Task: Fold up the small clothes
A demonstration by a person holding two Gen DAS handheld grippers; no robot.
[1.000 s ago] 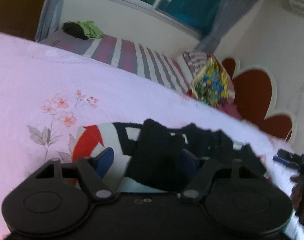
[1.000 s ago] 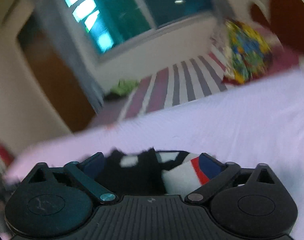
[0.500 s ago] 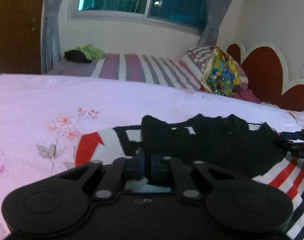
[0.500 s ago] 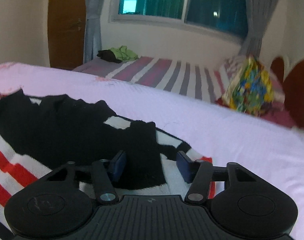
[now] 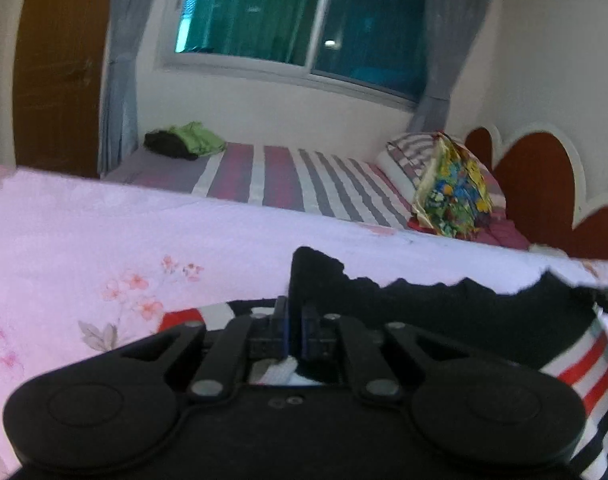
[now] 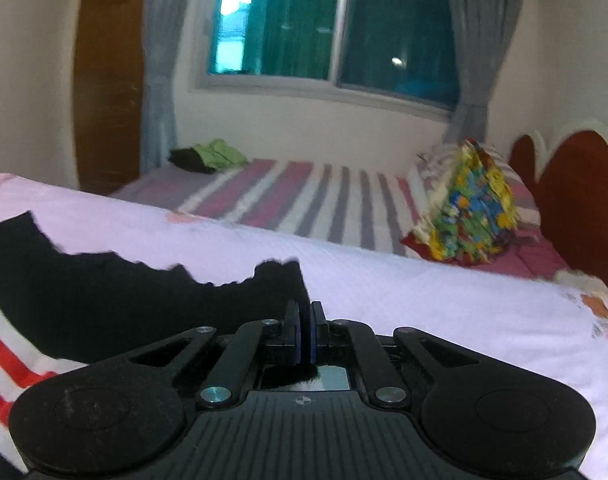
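Left gripper [image 5: 295, 322] and right gripper [image 6: 304, 320] fingers are clamped onto the black, red-and-white striped knit garment [image 5: 423, 312]. A pink floral print on the bedsheet [image 5: 136, 296] is seen only in the left view.

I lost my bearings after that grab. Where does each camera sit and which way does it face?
Left wrist: on the left hand-held gripper, looking along its fingers across the pink bedspread toward the window; only the gripper shows, shut on the striped garment.
Right wrist: on the right hand-held gripper, facing the same way; only the gripper shows, shut on the garment's other end.
Shared: garment, window, striped bed, colourful pillow.
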